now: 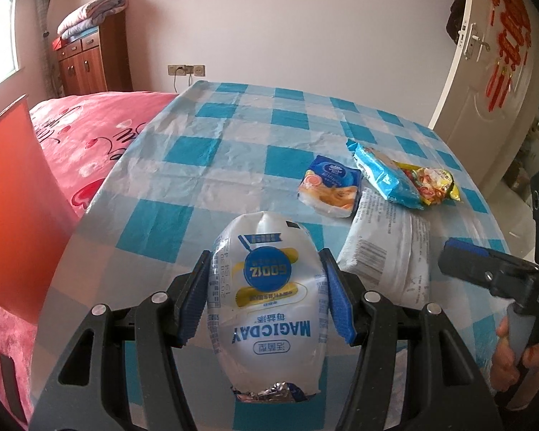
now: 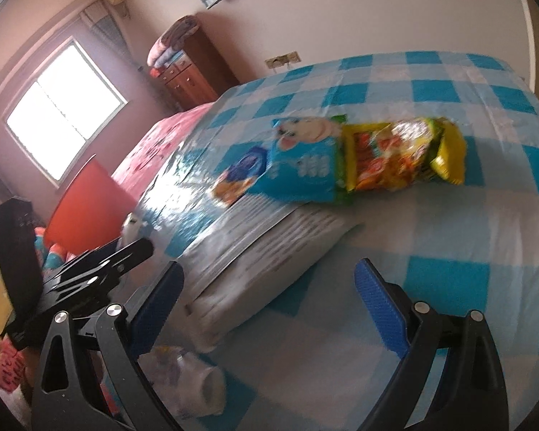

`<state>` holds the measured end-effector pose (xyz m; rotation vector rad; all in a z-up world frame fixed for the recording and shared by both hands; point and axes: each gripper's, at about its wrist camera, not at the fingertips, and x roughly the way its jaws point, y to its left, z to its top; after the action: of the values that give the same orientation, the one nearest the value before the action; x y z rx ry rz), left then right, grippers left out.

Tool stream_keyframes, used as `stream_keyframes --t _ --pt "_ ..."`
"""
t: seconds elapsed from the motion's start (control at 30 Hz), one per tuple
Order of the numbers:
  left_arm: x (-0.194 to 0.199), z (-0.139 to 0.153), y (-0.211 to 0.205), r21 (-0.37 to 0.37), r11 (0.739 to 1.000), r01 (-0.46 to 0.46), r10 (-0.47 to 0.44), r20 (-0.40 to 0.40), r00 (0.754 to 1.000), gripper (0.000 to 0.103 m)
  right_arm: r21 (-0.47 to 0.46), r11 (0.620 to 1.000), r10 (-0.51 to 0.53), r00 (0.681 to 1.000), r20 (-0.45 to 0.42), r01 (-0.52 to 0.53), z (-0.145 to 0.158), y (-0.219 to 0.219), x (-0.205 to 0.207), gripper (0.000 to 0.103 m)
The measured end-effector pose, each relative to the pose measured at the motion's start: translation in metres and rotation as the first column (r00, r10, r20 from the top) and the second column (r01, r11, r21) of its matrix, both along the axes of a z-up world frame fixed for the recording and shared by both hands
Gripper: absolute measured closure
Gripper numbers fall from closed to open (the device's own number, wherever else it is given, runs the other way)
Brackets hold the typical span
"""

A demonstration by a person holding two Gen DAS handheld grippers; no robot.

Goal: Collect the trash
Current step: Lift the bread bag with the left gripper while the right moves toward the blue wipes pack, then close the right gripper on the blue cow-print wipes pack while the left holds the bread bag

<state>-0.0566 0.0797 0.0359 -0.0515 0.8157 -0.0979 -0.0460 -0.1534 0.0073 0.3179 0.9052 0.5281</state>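
My left gripper is shut on a white MAGICDAY pouch, its blue pads pressing both sides, held above the near edge of the blue-checked table. A big white packet lies just right of it. Beyond lie a small blue-orange packet, a blue wrapper and a yellow-red wrapper. My right gripper stands open over the near end of the white packet, with nothing pressed between its pads. The blue wrapper and yellow-red wrapper lie farther back.
A red bin stands left of the table beside a pink bed. A crumpled white wrapper lies at the table's near edge under my right gripper. A wooden cabinet and a door stand at the back.
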Motion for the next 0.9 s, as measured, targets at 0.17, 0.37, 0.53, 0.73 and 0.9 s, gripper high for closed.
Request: stream_keyframes --t 0.17,0.37,0.53,0.73,0.9 --pt "-0.004 -0.001 0.011 -0.018 1.000 0.000 0.000 0.006 1.000 0.043 -0.027 0.999 0.036 0.999 -0.011 -0.036 0.002 0.016 -0.032 0.008" --pt "-0.009 -0.002 0.024 -0.045 0.999 0.002 -0.001 0.013 1.000 0.043 -0.064 0.997 0.045 0.998 0.036 -0.043 0.007 0.034 -0.079 0.008" --pt "-0.014 0.000 0.028 -0.042 0.999 0.016 -0.015 0.027 1.000 0.043 -0.161 0.983 0.096 0.993 0.071 -0.084 0.005 0.062 -0.101 0.008" --pt "-0.017 -0.001 0.032 -0.052 0.998 0.026 -0.024 0.028 0.999 0.043 -0.178 0.980 0.102 0.991 0.082 -0.086 0.005 0.072 -0.097 0.008" --pt "-0.017 -0.007 0.034 -0.062 0.998 0.032 -0.032 0.014 0.999 0.043 -0.081 0.997 0.004 0.999 0.052 0.001 0.016 0.047 -0.066 0.008"
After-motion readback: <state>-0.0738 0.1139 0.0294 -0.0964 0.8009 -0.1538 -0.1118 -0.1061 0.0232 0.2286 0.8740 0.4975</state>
